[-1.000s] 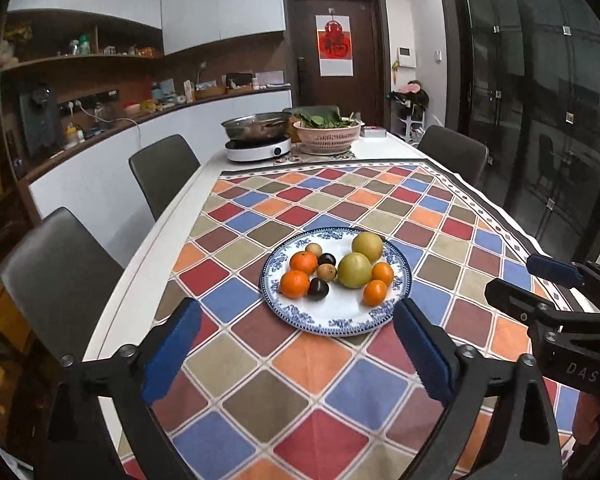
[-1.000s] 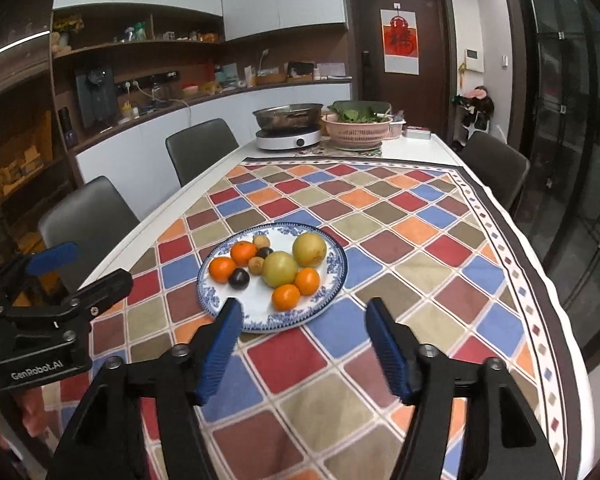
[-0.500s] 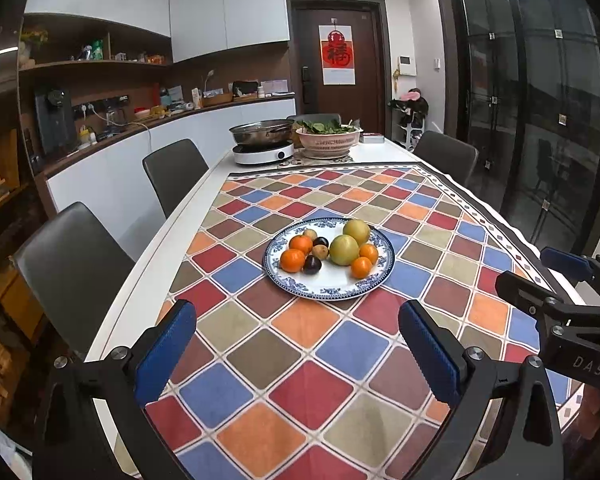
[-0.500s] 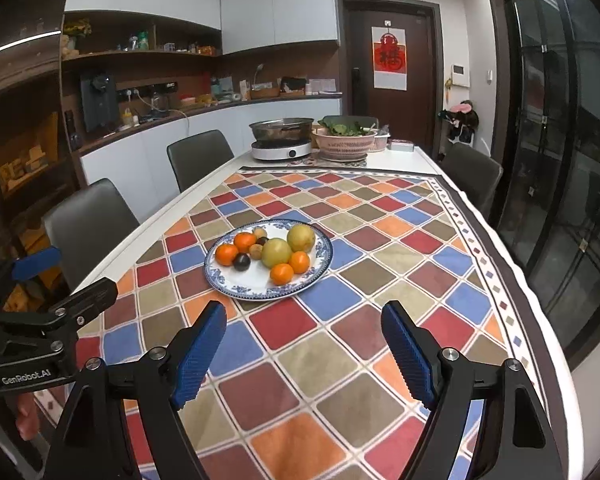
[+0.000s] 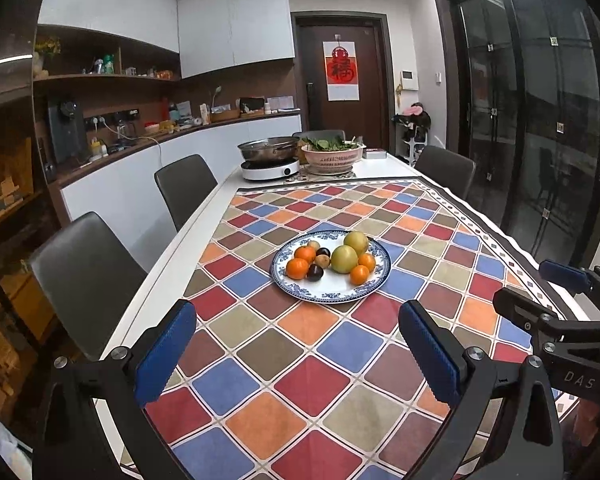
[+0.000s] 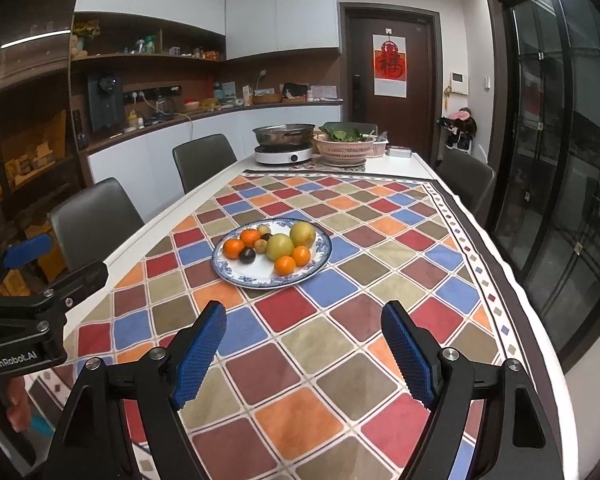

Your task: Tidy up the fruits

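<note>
**Both grippers released above the cloth**

My left gripper (image 5: 296, 354) hangs with its blue-padded fingers (image 5: 165, 354) spread, grasping nothing. Ahead, the blue-and-white patterned plate (image 5: 328, 294) of oranges, green fruit and dark plums sits on the chequered tablecloth (image 5: 332, 360) covering the table. My right gripper (image 6: 304, 354) likewise gapes empty.

A long white surface (image 5: 204, 224) runs down the room under a checked cloth of red, blue, orange and olive diamonds (image 5: 300, 360). Dark grey padded chairs (image 5: 84, 272) stand along its sides. White wall cabinets (image 6: 280, 8) hang above open dark wooden shelves (image 6: 140, 56) and a white counter (image 5: 172, 148) cluttered with small items. A dark brown door (image 6: 392, 80) bears a red paper hanging (image 6: 389, 66). Tall black-framed glass doors (image 5: 540, 120) fill the right wall.
</note>
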`<state>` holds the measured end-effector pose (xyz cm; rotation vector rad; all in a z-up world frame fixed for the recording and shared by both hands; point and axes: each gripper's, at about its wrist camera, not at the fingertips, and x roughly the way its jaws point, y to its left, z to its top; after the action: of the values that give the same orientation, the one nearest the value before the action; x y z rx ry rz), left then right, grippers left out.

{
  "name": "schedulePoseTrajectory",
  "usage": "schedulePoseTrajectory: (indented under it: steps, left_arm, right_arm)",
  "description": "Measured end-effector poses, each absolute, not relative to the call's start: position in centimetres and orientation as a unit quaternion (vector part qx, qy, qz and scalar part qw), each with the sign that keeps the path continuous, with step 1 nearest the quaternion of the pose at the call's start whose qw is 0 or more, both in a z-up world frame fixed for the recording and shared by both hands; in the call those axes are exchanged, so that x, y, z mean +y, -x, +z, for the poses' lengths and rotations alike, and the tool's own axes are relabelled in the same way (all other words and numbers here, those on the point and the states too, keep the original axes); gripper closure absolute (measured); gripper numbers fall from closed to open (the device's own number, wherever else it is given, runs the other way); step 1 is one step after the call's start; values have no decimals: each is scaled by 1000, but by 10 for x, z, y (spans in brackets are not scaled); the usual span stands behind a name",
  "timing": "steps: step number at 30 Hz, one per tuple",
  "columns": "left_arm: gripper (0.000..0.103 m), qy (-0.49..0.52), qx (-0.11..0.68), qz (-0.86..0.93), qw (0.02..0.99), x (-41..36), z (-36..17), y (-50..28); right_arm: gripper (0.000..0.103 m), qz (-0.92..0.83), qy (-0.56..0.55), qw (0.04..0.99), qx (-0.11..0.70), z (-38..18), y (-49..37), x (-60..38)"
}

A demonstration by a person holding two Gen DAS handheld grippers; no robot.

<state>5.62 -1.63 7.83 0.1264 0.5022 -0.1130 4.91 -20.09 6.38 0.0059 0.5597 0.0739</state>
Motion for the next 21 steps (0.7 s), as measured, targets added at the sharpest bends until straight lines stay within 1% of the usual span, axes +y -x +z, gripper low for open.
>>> schedulePoseTrajectory:
  steps: [21]
  left_arm:
    - [0,-49,250,-60,965,-13,74,-37]
  right_arm:
    - [23,35,6,963,268,68,-27,-202]
